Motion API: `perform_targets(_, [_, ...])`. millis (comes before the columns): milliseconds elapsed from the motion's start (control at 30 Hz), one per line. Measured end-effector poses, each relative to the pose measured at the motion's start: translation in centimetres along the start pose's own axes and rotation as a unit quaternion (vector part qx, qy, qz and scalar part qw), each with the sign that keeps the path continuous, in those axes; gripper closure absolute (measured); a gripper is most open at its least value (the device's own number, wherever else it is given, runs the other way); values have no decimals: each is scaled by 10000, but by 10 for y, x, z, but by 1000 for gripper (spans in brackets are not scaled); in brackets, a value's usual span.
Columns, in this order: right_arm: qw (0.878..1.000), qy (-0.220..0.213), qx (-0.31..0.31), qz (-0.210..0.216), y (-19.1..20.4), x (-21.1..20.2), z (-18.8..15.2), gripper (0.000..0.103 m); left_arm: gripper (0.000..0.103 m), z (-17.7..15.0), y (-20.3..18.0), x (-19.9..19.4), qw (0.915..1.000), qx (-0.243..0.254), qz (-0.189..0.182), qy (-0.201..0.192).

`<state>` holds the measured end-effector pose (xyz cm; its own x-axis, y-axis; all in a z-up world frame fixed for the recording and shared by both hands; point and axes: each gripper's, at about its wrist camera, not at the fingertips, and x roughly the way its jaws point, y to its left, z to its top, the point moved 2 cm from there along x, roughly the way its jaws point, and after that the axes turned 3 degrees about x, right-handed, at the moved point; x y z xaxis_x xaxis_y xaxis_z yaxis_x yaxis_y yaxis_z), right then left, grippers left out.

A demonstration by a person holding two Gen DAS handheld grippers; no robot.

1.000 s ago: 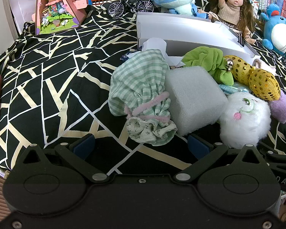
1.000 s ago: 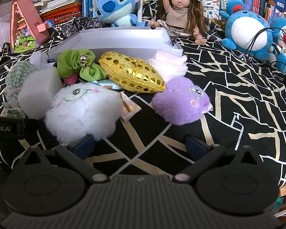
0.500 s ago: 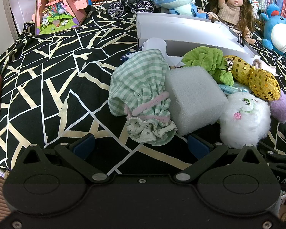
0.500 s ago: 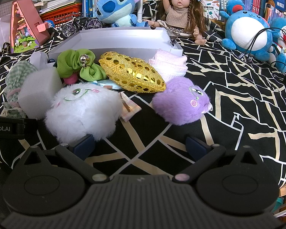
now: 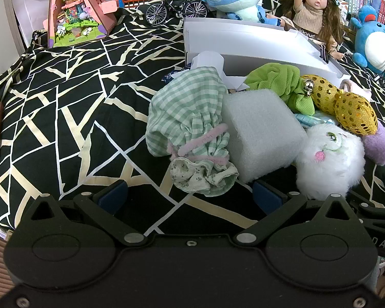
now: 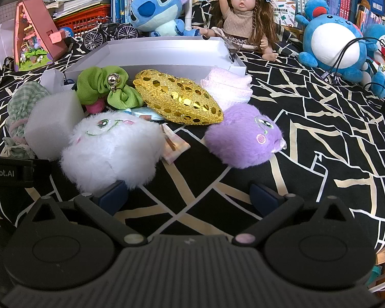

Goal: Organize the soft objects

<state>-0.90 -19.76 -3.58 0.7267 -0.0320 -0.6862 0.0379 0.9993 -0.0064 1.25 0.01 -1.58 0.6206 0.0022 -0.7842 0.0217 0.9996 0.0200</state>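
Gingham pouch (image 5: 184, 118) lies just ahead of the left gripper (image 5: 190, 195), jaws apart and empty, short of the white tray (image 5: 243, 33). From the right gripper (image 6: 187, 193), equally agape, the white plush (image 6: 110, 148) sits nearest; nothing is grasped yet, so closing on one comes next.

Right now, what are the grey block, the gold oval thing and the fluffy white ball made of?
The pale grey block looks like foam sponge: matte, finely pored. The gold oval pouch seems to be mesh fabric covered in shiny round sequins. The fluffy white ball toy looks like long-pile plush with a stitched face.
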Motion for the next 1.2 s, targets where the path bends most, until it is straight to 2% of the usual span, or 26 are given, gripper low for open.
perform_targets(533, [10000, -73, -26, 46, -1, 0, -2, 0, 0, 1, 2, 1, 9999, 97, -61, -15])
perform_targets(867, [9997, -231, 8, 52, 0, -4, -7, 0, 0, -7, 3, -4, 9994, 192, -124, -259])
perform_targets(1200, [9979, -481, -40, 422, -2, -14, -7, 0, 0, -8, 7, -8, 9987, 294, -272, -330])
